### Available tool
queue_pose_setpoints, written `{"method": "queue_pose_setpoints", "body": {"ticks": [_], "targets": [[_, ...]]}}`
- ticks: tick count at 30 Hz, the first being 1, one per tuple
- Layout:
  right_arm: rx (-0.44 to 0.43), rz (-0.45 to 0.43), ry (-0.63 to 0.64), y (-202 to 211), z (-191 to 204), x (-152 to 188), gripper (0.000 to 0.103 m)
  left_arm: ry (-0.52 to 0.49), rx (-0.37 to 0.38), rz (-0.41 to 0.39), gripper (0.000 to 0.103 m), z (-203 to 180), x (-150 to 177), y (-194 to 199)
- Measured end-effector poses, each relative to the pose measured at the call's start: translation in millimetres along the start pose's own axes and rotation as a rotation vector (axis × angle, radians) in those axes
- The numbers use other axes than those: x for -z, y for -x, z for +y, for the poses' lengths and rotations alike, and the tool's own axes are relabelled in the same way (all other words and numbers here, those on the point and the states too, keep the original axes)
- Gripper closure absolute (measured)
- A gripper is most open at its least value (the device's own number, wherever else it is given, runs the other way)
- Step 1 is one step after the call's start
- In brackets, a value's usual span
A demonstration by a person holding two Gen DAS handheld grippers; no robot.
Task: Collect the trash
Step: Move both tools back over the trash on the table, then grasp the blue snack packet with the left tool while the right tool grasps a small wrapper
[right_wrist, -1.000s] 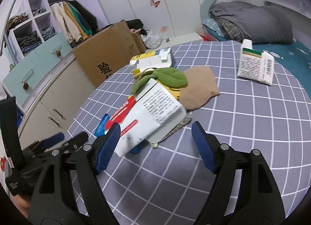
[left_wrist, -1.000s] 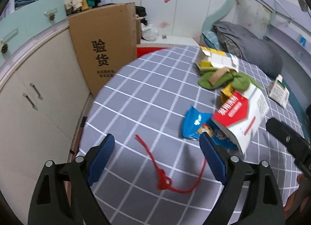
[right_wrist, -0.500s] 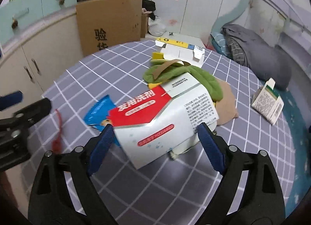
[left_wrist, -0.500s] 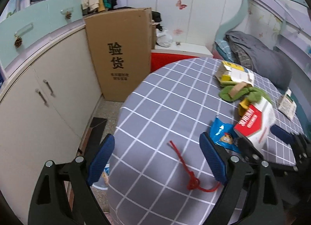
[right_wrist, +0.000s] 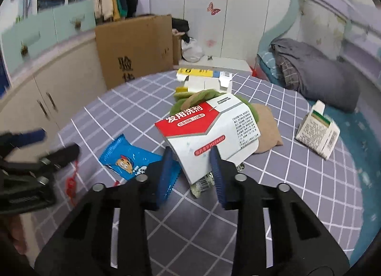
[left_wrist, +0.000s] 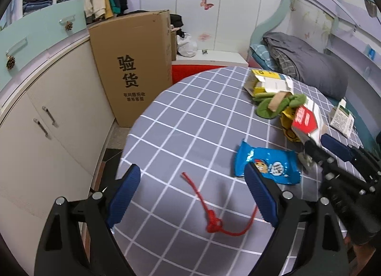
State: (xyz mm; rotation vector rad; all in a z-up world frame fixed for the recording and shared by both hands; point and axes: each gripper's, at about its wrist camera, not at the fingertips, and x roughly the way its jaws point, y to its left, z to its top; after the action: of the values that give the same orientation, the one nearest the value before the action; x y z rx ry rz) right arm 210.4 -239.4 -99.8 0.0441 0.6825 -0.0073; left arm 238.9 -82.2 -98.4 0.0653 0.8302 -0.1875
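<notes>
Right claw [right_wrist: 190,157] is closing on the near end of the red-and-white carton [right_wrist: 209,128], at 12 o'clock on the bench [right_wrist: 309,180]. Left claw [left_wrist: 193,192] hangs open above the red string [left_wrist: 212,221]. Risk: the thin carton may crush and slip free.

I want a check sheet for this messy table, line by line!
Surface: round table, grey checked cloth.
Job's things: red-and-white carton; blue snack wrapper; opened yellow-and-white box; small green-topped carton; red knotted string.
Clutter: green cloth and tan cloth under the carton.
Grippers: left claw open above the string; right claw closing on the red-and-white carton's near end.
Cables: nothing seen.
Surroundings: tall cardboard box, cupboards, bed with grey bedding.
</notes>
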Motion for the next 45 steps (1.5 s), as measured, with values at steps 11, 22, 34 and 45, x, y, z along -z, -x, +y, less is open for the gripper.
{"method": "queue_pose_setpoints", "body": {"ticks": [11,22,34,45], "targets": [[-0.075,-0.055,-0.166,21,-46,7,0.097,-0.119,0.070,0.051,0.016,-45,1,-17],[-0.071,-0.033,-0.238,17,-65,16,0.093,-0.164,0.121,0.158,0.016,-83,-2,-51],[-0.081,0.017,-0.305,13,-80,25,0.051,-0.129,0.110,0.110,0.075,-74,-10,-54],[-0.100,0.143,-0.282,-21,-44,20,0.036,-0.002,0.130,0.039,0.094,-44,-9,-40]]}}
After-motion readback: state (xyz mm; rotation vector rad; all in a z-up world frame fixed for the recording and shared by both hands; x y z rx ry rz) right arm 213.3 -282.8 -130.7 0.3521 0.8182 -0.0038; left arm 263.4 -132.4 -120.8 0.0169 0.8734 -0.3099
